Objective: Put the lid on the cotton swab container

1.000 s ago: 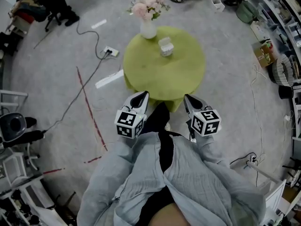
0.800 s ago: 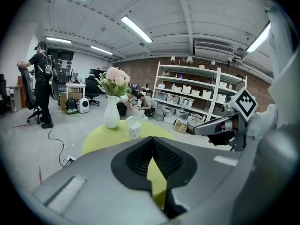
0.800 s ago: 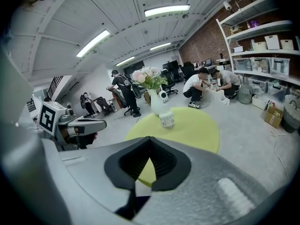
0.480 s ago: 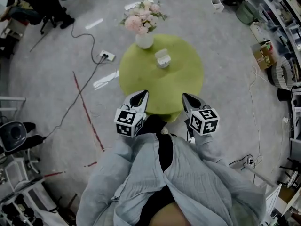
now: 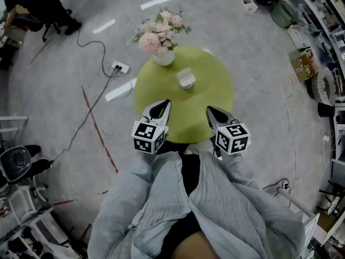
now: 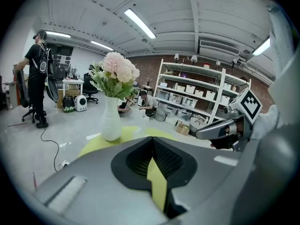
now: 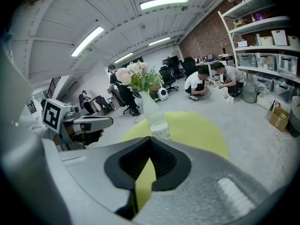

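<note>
A grey floor carries a round yellow-green table, and below it in the head view is the person's pale grey jacket. A white vase of pink flowers stands at the table's far left edge. The left gripper and the right gripper hang side by side over the table's near edge, well apart. Both noses point toward the far edge, and their marker cubes sit just off the rim. Each gripper's own view shows its jaws pressed together at the tips with nothing between them; only the green tabletop shows through the slit behind. The cotton swab container sits just beyond the table's centre, near the vase but apart from it and well clear of both grippers. It stands upright on its base, so its axis is vertical. It is too small to show any long side across the table, or whether the lid is on. The right gripper view shows a label with dark print around it, too fine to read. Since half a second ago the table and vase have slid down the head view. The gripper tips, then at the table's near rim, now reach over its top.
</note>
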Demonstrator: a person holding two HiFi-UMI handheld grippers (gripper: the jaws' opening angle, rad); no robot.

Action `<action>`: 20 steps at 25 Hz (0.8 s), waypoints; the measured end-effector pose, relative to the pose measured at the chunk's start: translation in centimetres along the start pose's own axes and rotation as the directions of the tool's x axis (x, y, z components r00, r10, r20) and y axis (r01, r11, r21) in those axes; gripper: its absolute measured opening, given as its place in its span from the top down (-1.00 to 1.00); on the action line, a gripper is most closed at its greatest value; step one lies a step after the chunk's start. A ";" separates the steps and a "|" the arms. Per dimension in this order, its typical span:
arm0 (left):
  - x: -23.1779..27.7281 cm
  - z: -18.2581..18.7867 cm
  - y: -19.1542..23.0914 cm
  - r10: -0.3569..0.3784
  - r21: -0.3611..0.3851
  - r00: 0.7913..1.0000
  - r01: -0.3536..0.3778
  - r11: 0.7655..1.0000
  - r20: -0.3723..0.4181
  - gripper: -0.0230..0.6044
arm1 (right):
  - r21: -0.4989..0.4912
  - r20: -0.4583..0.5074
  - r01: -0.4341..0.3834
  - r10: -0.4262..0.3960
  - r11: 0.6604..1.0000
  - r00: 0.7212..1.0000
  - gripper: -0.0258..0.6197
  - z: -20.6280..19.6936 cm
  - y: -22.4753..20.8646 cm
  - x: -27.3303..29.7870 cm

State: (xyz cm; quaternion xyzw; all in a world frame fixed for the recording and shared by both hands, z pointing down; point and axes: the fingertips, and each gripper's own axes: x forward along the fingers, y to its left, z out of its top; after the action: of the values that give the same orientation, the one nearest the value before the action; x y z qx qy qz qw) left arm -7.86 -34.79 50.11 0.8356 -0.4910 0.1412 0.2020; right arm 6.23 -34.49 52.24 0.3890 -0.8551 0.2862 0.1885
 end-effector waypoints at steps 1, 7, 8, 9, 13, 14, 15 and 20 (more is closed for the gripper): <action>0.4 0.2 0.5 0.001 -0.001 1.000 -0.001 1.000 -0.001 0.87 | 0.001 -0.003 0.002 -0.002 1.000 1.000 0.91 0.2 -0.2 0.3; 3.2 1.5 3.8 0.021 -0.008 1.000 -0.021 1.000 -0.003 0.87 | 0.009 -0.027 0.019 -0.019 1.000 0.999 0.92 1.1 -1.4 2.1; 3.9 1.6 4.3 0.023 -0.007 1.000 -0.023 1.000 -0.005 0.87 | 0.010 -0.031 0.022 -0.022 1.000 0.999 0.92 1.1 -1.6 2.3; 4.5 1.6 4.8 0.024 -0.006 1.000 -0.024 1.000 -0.008 0.87 | 0.009 -0.035 0.023 -0.023 1.000 0.999 0.91 1.2 -1.7 2.6; 6.8 1.6 5.9 0.026 0.006 0.999 -0.026 1.000 -0.023 0.87 | 0.007 -0.054 0.030 -0.030 1.000 0.998 0.91 1.2 -2.2 3.1; 7.4 1.5 6.1 0.023 0.011 0.999 -0.023 1.000 -0.029 0.87 | 0.007 -0.060 0.034 -0.034 0.999 0.998 0.91 1.1 -2.4 3.2; 7.9 1.4 6.2 0.020 0.017 0.999 -0.020 1.000 -0.038 0.87 | 0.007 -0.067 0.038 -0.037 0.999 0.997 0.92 1.1 -2.6 3.3; 10.0 0.9 7.1 0.015 0.030 0.998 -0.013 0.999 -0.069 0.87 | 0.014 -0.092 0.052 -0.050 0.999 0.994 0.91 0.8 -3.2 3.4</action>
State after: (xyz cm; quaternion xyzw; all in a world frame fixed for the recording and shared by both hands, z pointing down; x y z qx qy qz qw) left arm -9.23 -45.97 55.09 0.8296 -0.4874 0.1785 0.2057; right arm 6.52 -38.63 54.58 0.3987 -0.8330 0.3059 0.2317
